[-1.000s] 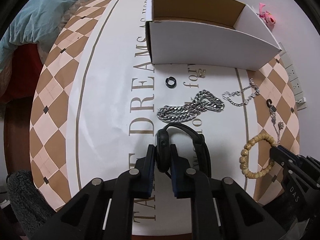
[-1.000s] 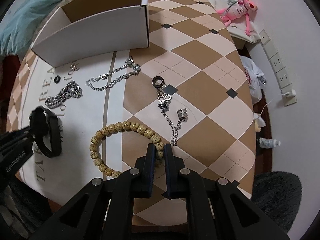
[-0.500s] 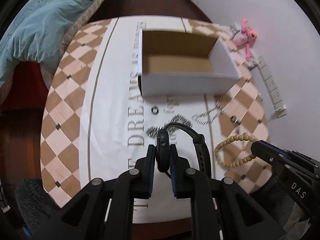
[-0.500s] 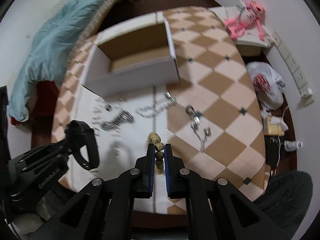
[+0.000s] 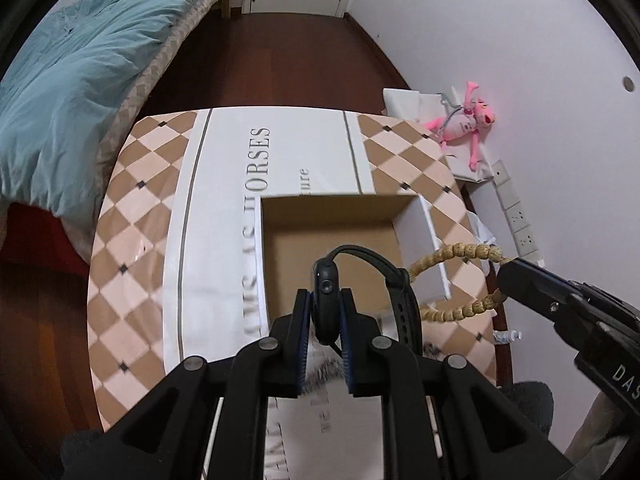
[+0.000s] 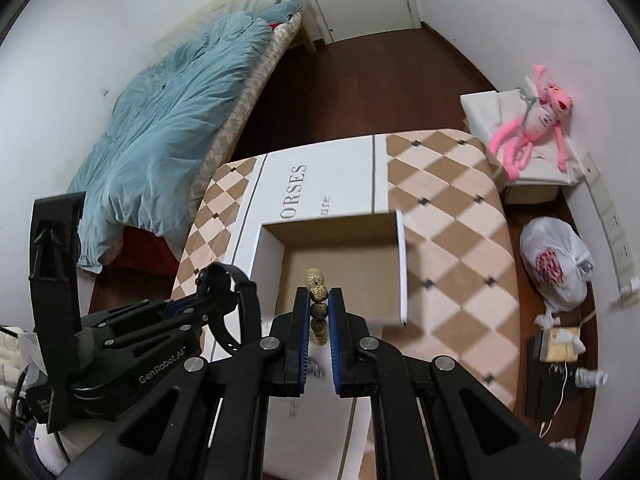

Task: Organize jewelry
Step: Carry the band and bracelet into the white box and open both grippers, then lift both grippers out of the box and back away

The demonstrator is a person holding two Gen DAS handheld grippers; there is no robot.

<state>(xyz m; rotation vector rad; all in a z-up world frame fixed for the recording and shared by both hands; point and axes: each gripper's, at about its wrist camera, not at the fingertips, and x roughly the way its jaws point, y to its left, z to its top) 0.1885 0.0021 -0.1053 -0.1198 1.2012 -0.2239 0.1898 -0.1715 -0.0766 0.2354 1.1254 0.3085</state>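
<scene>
Black watch (image 5: pixel 326 304) clamped in left gripper (image 5: pixel 325 322), strap loop hanging right, above open cardboard box (image 5: pixel 332 240). Right gripper (image 6: pixel 319 312) pinches wooden bead bracelet (image 6: pixel 318 300) over same box; loop mostly hidden behind fingers. Box floor partly blocked; table (image 6: pixel 448 248) near edge cut off.

The box (image 5: pixel 332 240) is cardboard, plain brown and matt inside, smooth white outside; the worktop (image 5: pixel 132 208) wears a slick, faintly glossy printed cover in tan and cream checks; the watch (image 5: pixel 326 300) looks like smooth black rubbery plastic, held in the left claw (image 5: pixel 325 322); the bracelet (image 6: pixel 318 300) is speckled, matt beads, wood by the look; both claws are matt black plastic with blue ribbed pads (image 6: pixel 335 344); the floor (image 5: pixel 280 64) is polished dark wood; the bed's quilt (image 6: pixel 172 120) is soft, creased teal cloth.
</scene>
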